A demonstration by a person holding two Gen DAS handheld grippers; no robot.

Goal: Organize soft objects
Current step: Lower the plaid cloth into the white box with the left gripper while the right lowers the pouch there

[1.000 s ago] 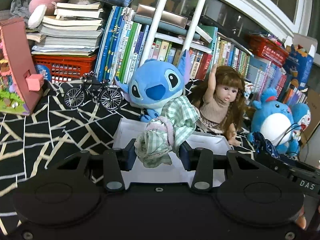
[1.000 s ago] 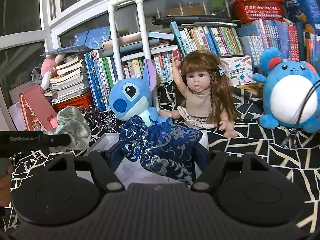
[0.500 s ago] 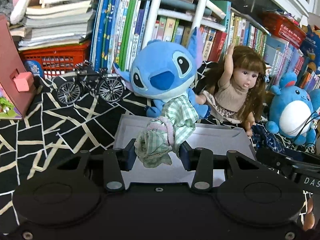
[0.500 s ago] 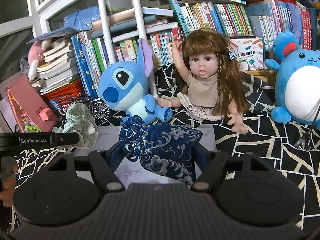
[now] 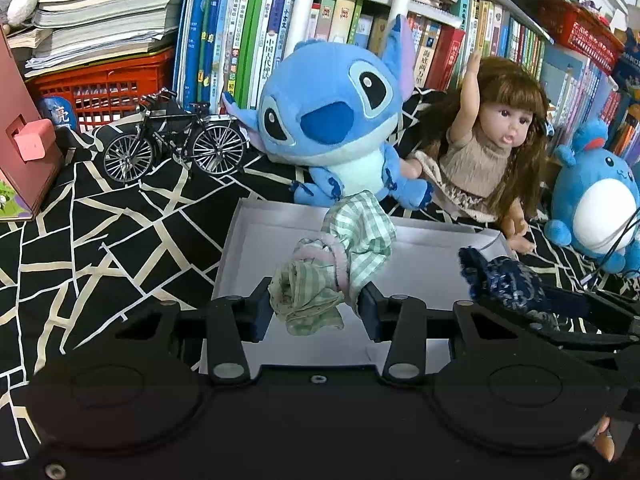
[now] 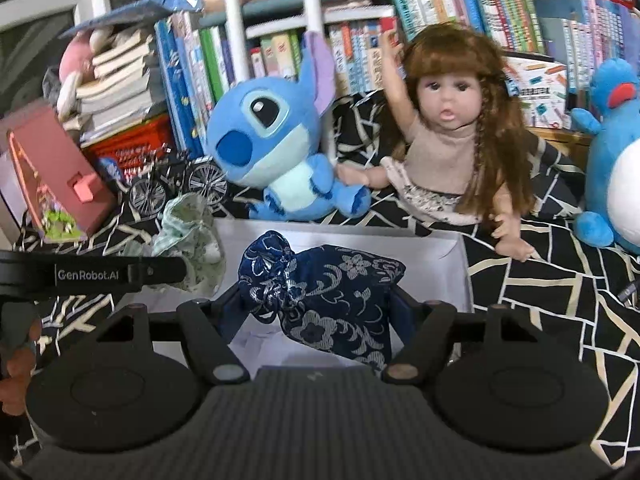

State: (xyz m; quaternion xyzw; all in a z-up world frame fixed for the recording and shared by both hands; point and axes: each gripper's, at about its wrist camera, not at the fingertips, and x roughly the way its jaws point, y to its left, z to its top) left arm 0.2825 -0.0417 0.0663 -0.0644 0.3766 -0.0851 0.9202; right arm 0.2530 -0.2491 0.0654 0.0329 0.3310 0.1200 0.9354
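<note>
- Grippers, one in each of a person's hands, hang over a shallow white box (image 5: 256, 240) that lies on a black cloth with pale crisscross lines (image 5: 100, 240).
- Left gripper (image 5: 312, 304) is closed narrowly on a green checked cloth pouch (image 5: 352, 240), tied with a pink cord; the pouch bulges up between the two fingers, over the middle of the box.
- Right gripper (image 6: 316, 312) stands about half open, its fingers pressed against both sides of a dark blue brocade pouch (image 6: 320, 292) with a silver flower pattern, also over the box.
- From the left wrist view, the blue pouch sits at the right, above the box's right edge; from the right wrist view, the green pouch sits at the left, by the box's left rim.
- Behind the box, just past its far edge, sits a blue plush alien toy (image 5: 332, 120) with big ears.
- A long-haired doll (image 5: 492, 148) sits beside the plush, one arm raised.
- Further right is a round blue and white plush (image 5: 600, 208).
- Left of the blue plush stands a small model bicycle (image 5: 176, 140), with a red basket (image 5: 104, 88) under stacked books behind it.
- A row of upright books (image 5: 248, 28) fills the background.
</note>
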